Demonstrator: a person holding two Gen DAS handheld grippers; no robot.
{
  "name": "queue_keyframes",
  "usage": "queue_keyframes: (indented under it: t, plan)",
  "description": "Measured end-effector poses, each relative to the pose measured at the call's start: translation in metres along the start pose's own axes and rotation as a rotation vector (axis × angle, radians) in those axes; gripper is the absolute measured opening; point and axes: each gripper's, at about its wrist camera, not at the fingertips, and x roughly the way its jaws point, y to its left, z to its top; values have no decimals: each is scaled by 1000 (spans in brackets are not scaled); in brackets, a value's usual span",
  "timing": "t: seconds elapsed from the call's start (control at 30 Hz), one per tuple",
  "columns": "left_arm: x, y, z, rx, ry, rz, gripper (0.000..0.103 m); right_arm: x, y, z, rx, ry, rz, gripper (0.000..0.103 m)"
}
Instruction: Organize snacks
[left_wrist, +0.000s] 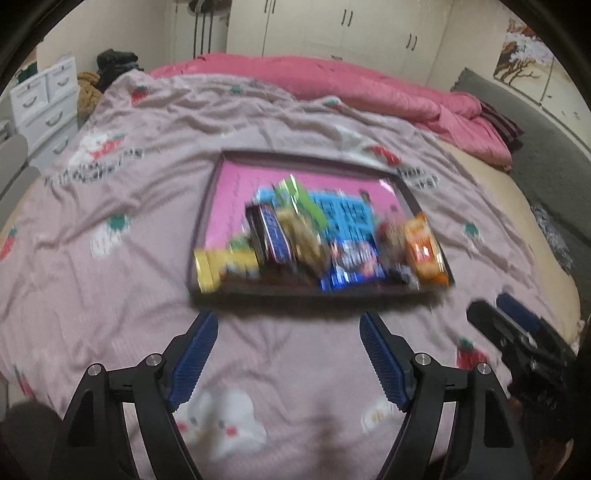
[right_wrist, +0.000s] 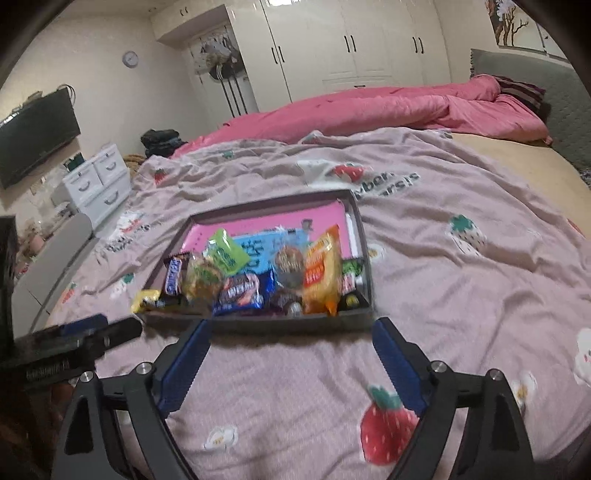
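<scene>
A shallow dark-rimmed tray (left_wrist: 295, 157) (right_wrist: 266, 203) with a pink bottom lies on the bed's pale pink strawberry-print cover. Several snacks are piled in its near half: an orange packet (left_wrist: 424, 247) (right_wrist: 321, 269), a green packet (left_wrist: 303, 203) (right_wrist: 225, 251), a yellow packet (left_wrist: 221, 266) (right_wrist: 146, 299) hanging over the near left corner, a blue biscuit packet (left_wrist: 354, 262) (right_wrist: 240, 291) and a dark chocolate bar (right_wrist: 173, 277). My left gripper (left_wrist: 287, 317) is open just short of the tray's near rim, holding nothing. My right gripper (right_wrist: 292, 325) is open there too, also holding nothing.
A rumpled pink quilt (left_wrist: 332, 81) (right_wrist: 369, 107) lies along the bed's far side. A grey headboard (right_wrist: 535, 85) is at the right. White drawers (left_wrist: 44, 99) (right_wrist: 99, 181) stand beyond the bed's left edge, wardrobes (right_wrist: 351, 40) behind. In each view the other gripper (left_wrist: 517, 332) (right_wrist: 92, 332) shows at the side.
</scene>
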Motion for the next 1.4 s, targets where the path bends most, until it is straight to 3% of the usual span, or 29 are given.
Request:
queue_keyframes:
  t: [0.37, 0.77, 1.4]
  plan:
    - [-6, -9, -22, 54, 30, 19, 81, -13, 18, -17, -58, 9, -75, 91]
    - [-12, -18, -22, 100, 14, 81, 81, -15, 21, -23, -64, 26, -83, 96]
    - [-10, -15, -24, 80, 26, 119, 81, -13, 11, -24, -20, 42, -80, 101]
